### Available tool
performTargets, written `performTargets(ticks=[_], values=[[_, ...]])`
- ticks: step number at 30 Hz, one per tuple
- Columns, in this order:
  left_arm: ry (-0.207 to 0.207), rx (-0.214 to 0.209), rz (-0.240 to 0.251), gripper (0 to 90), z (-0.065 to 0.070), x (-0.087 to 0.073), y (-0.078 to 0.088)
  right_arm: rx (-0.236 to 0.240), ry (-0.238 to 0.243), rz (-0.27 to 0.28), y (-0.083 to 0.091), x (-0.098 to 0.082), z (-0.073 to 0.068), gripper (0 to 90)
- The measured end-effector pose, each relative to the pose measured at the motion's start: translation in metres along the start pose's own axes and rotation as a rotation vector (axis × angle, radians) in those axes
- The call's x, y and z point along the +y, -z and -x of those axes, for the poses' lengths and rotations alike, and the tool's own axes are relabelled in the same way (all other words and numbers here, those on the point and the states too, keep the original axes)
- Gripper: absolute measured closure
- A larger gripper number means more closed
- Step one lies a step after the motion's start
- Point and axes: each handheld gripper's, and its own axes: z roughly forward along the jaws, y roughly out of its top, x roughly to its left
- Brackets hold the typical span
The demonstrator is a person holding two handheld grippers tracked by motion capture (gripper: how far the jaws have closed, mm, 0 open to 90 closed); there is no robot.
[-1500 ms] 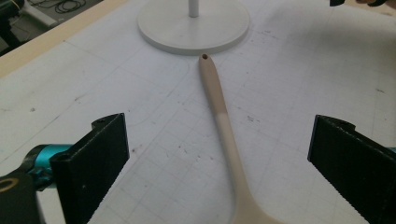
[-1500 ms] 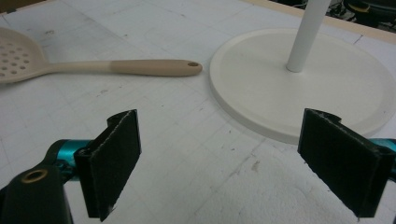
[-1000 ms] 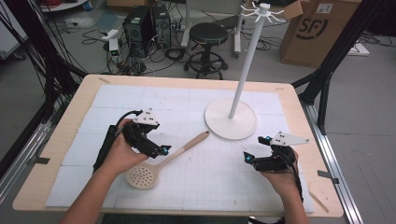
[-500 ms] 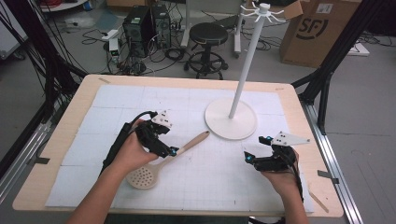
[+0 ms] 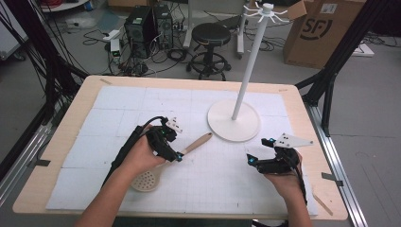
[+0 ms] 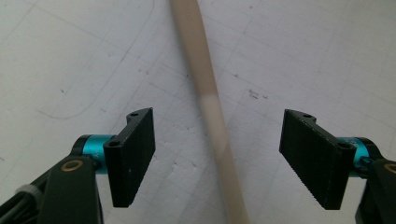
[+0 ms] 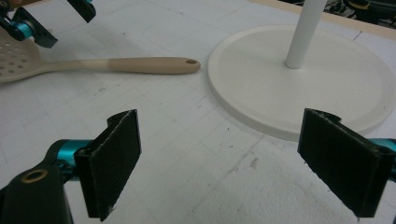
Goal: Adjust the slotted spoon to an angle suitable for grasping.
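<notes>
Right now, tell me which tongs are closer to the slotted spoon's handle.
Left. The left tongs hang open directly over the spoon handle, straddling it. The right tongs sit open well off to its right, near the stand's base.

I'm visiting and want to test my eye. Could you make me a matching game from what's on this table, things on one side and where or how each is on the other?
Things:
1. spatula
2. stand
3. left hand-held gripper
4. right hand-held gripper

States:
A. open over bare mat, near the stand's base
B. lying flat on the mat
C. upright, on a round base
D. open, jaws either side of the spatula's handle

Pairs: 1-B, 2-C, 3-D, 4-A
</notes>
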Motion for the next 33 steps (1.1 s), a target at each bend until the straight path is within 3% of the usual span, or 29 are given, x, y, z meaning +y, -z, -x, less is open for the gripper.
performTargets(ticks=[7, 22, 33], values=[[0.017, -0.012, -0.042, 31.8, -0.005, 0.000, -0.009, 0.003, -0.001, -0.003, -0.001, -0.001, 0.000, 11.9], [0.039, -0.024, -0.078, 37.1, -0.006, 0.004, -0.026, 0.012, -0.002, -0.010, -0.003, -0.001, 0.000, 12.0], [0.049, -0.005, -0.120, 38.9, -0.007, 0.007, -0.039, 0.020, -0.002, -0.012, -0.003, -0.001, 0.000, 12.1]])
